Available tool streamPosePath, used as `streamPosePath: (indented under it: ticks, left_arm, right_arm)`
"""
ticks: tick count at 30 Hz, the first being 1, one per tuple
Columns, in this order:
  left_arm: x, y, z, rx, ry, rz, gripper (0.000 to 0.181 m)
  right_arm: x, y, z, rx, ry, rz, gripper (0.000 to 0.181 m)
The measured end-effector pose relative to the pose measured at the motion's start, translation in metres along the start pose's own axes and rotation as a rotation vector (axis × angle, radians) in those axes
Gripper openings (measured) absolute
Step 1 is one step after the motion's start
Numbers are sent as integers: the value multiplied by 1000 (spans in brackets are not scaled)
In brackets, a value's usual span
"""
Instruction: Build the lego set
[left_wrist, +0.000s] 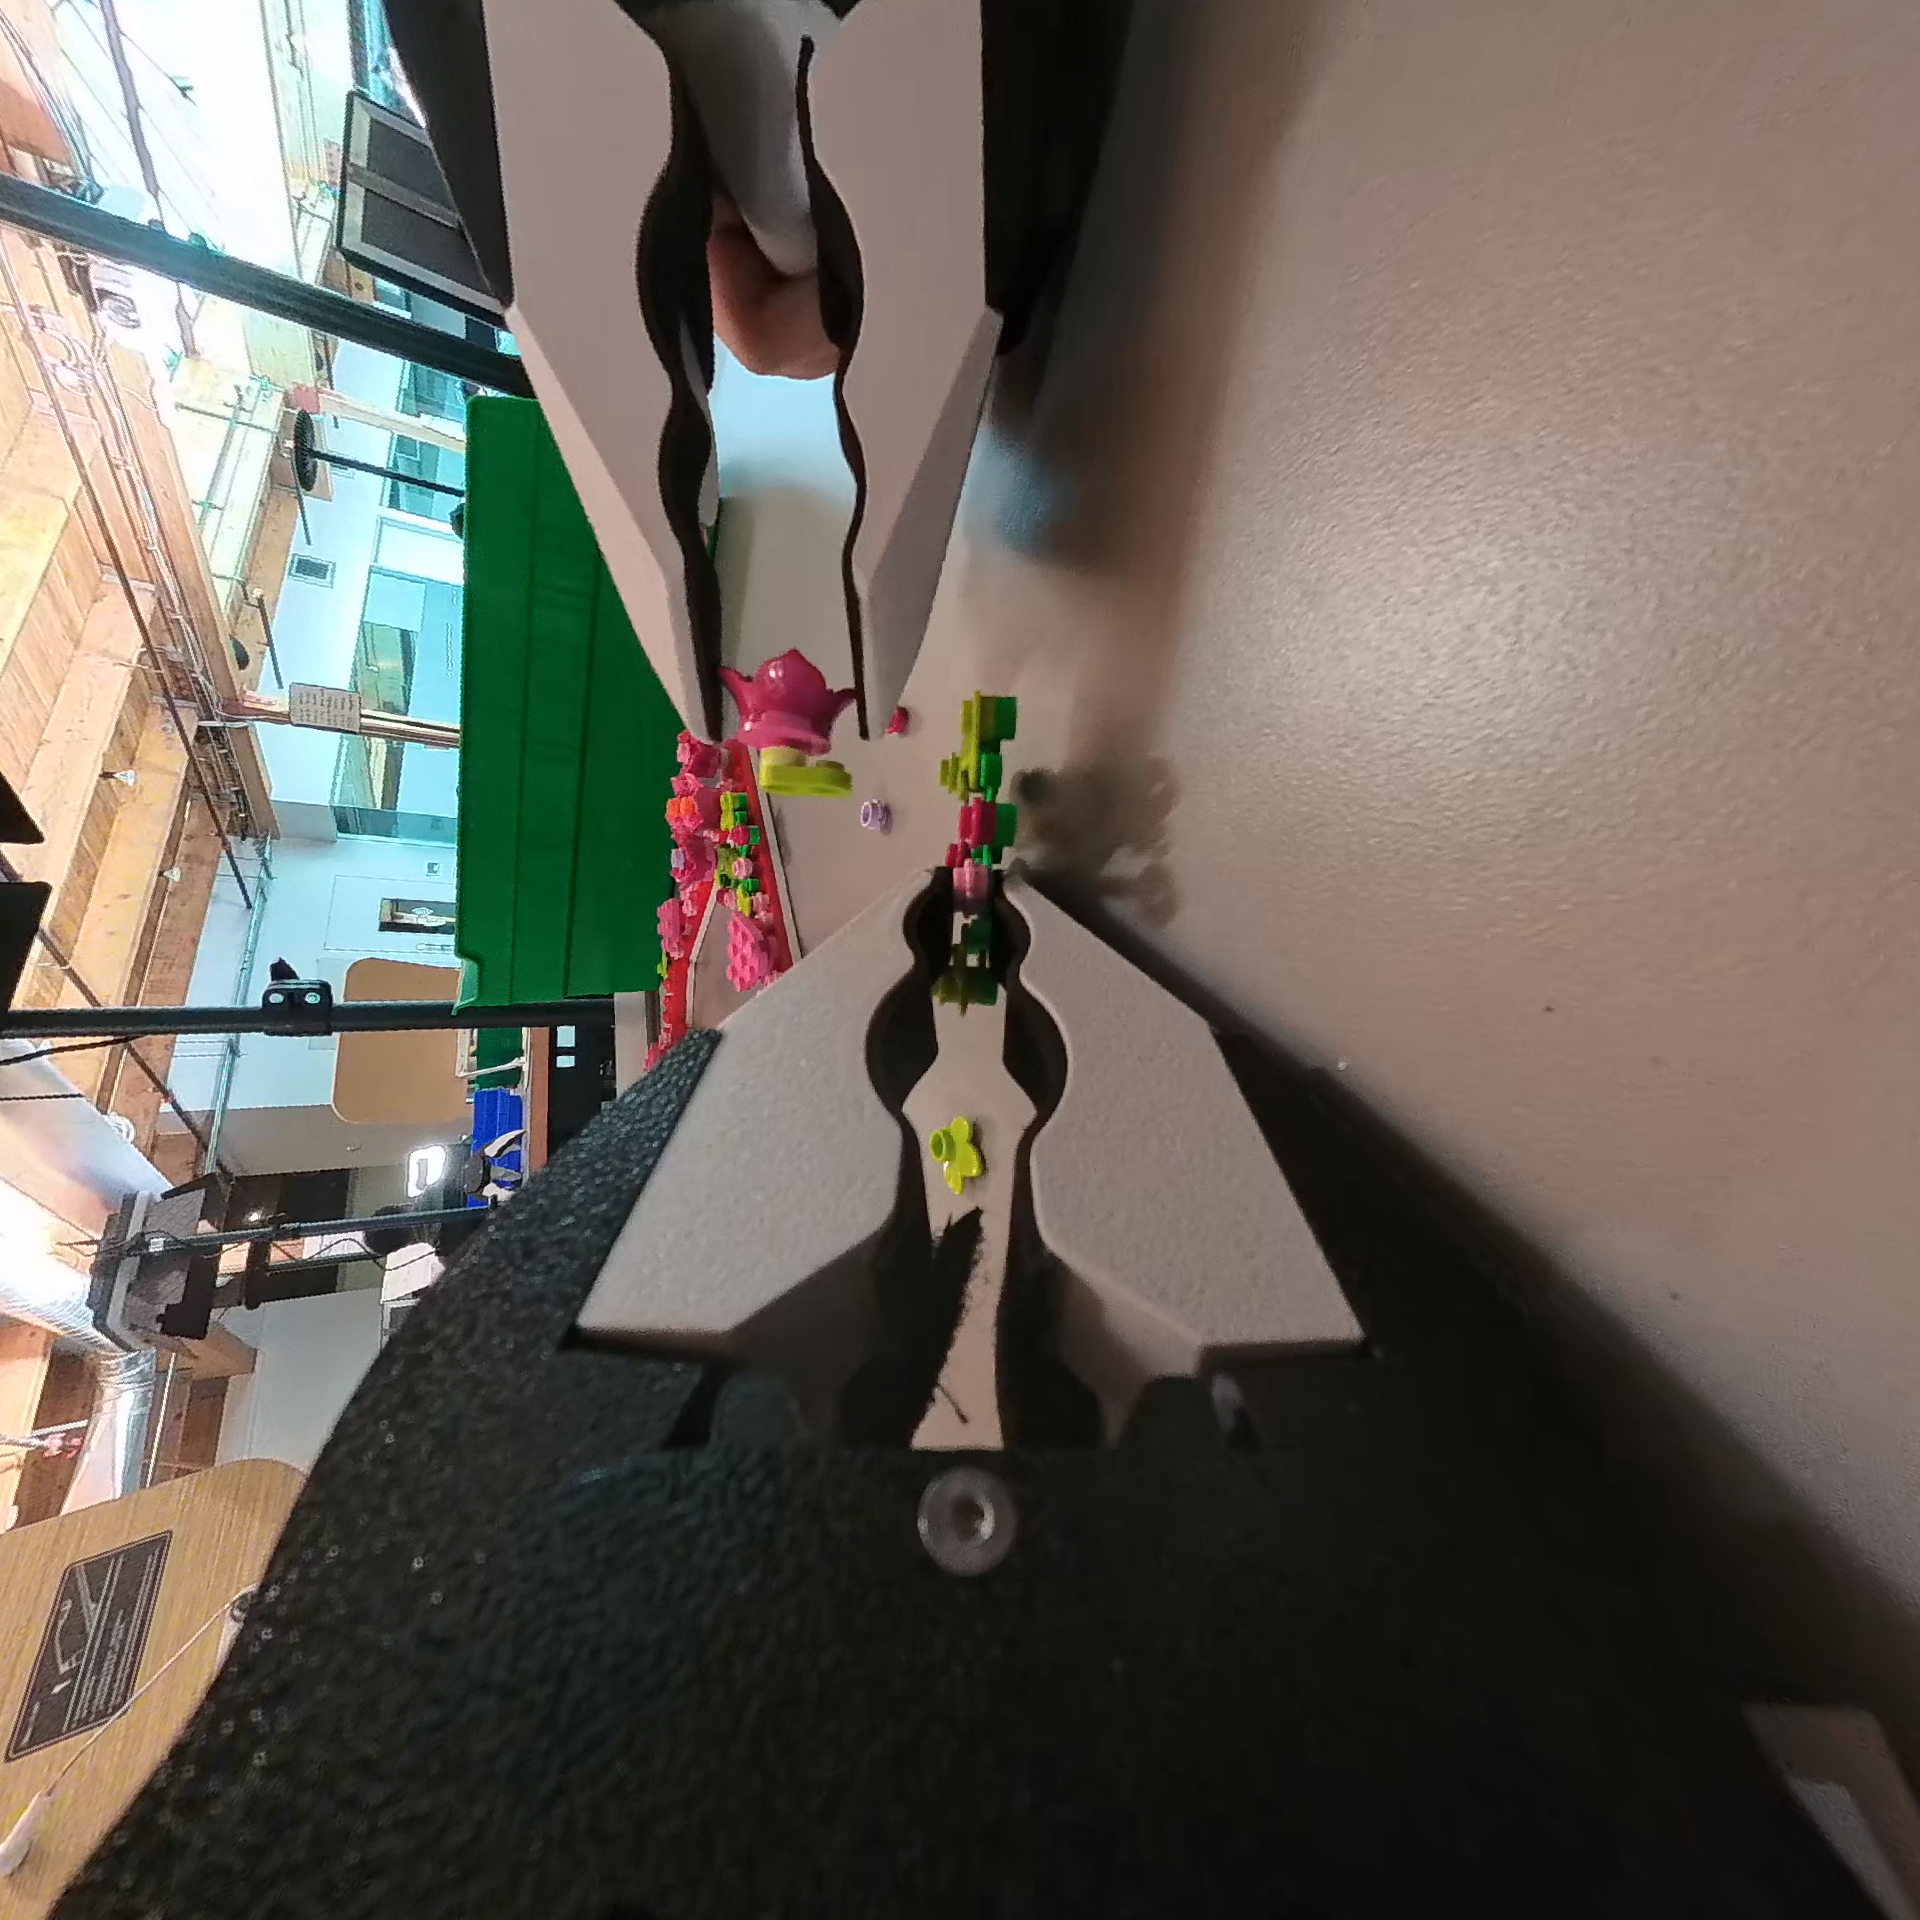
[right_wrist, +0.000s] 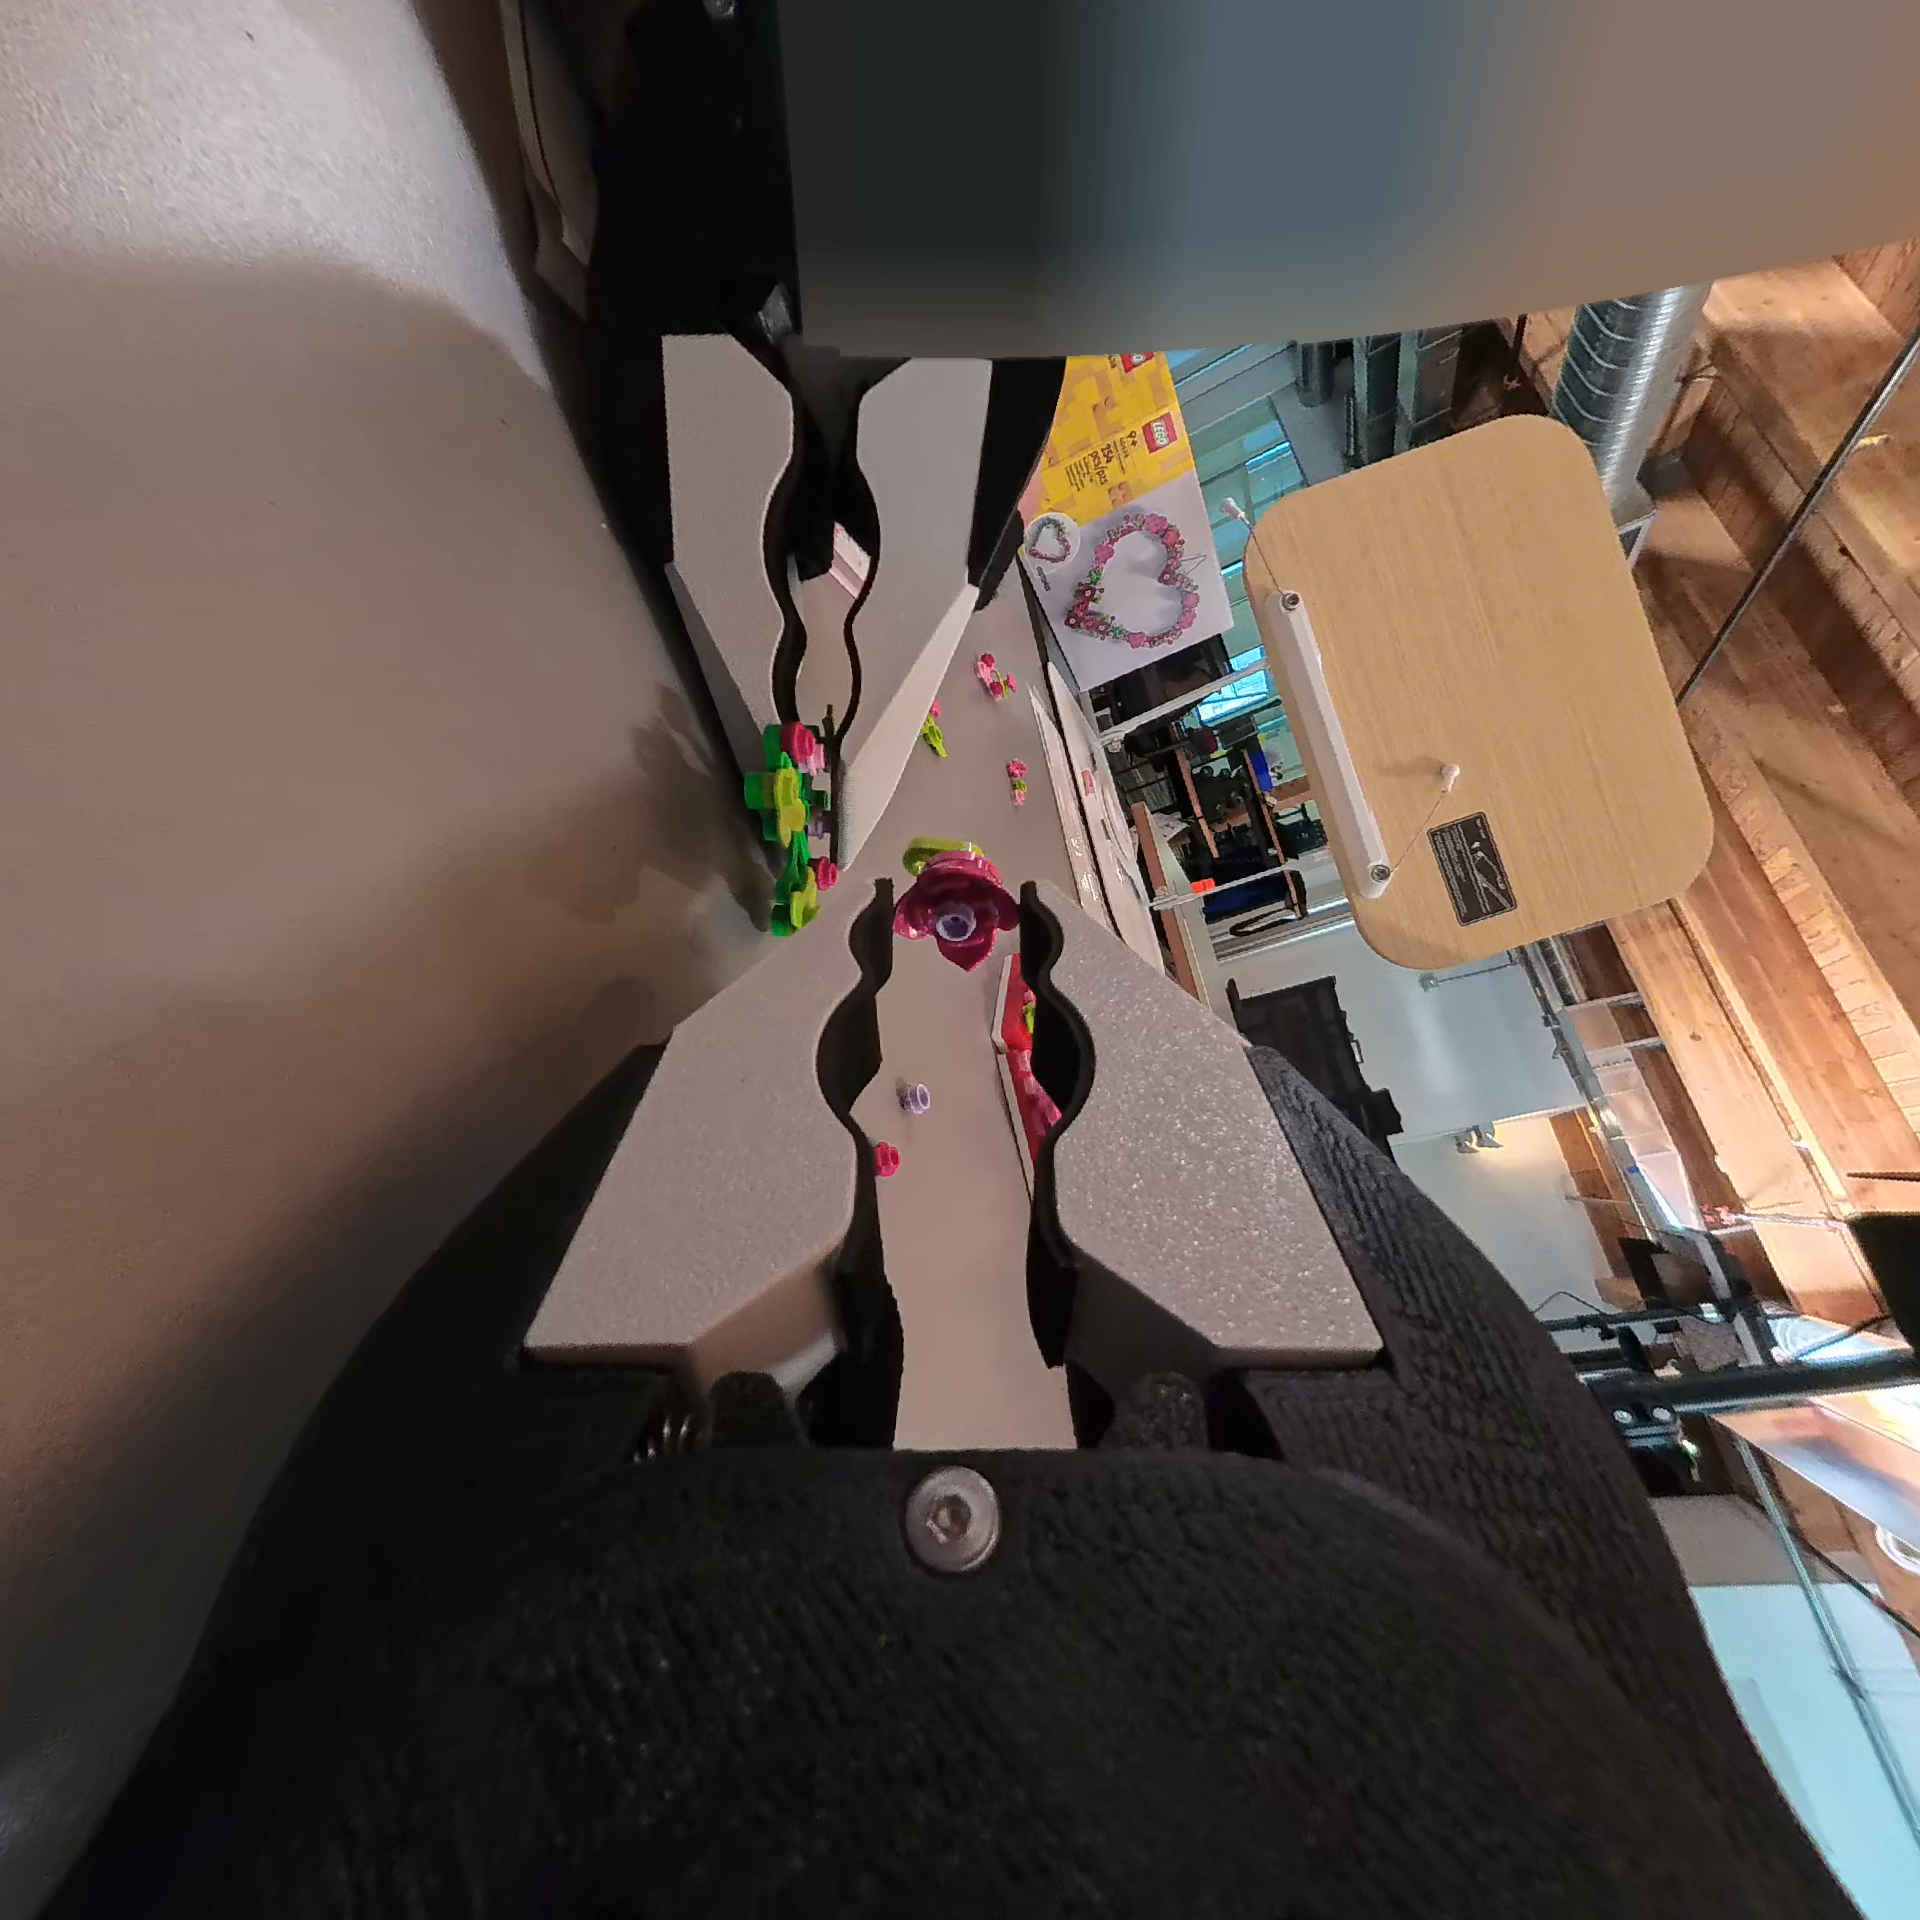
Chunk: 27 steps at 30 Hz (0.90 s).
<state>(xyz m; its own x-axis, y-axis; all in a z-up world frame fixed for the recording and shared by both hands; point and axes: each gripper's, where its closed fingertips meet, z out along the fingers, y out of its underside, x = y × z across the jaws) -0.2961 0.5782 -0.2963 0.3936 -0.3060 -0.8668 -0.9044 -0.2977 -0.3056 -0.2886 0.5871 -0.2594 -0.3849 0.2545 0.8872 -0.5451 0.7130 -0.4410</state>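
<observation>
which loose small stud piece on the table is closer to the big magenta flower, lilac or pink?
The lilac stud. It lies nearer the magenta flower than the pink stud, which sits farther back toward the right gripper.

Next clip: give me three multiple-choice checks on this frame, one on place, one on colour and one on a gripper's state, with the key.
1. Where is the magenta rose?
A) between the right gripper tips
B) stacked on the flower strip
C) in the left gripper

2. What colour is the loose stud just behind the rose, in the right wrist view?
A) blue
B) lavender
C) black

3. The left gripper is:
A) open and empty
B) shut on the green-and-pink flower strip
C) out of view

Key:
1 A: the open jaws flank the rose.
2 B: it is pale purple.
3 B: the jaws pinch the strip's end.
</observation>
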Motion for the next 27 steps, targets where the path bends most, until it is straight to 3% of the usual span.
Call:
streamPosePath:
  ticks: [16,27]
  left_arm:
    - [-1,1,2,-8,-6,8,4]
    - [-15,25,7,-218,-112,137,4]
  right_arm:
    - [1,2,1,-11,1,25,22]
    - [19,16,6,-95,30,261,22]
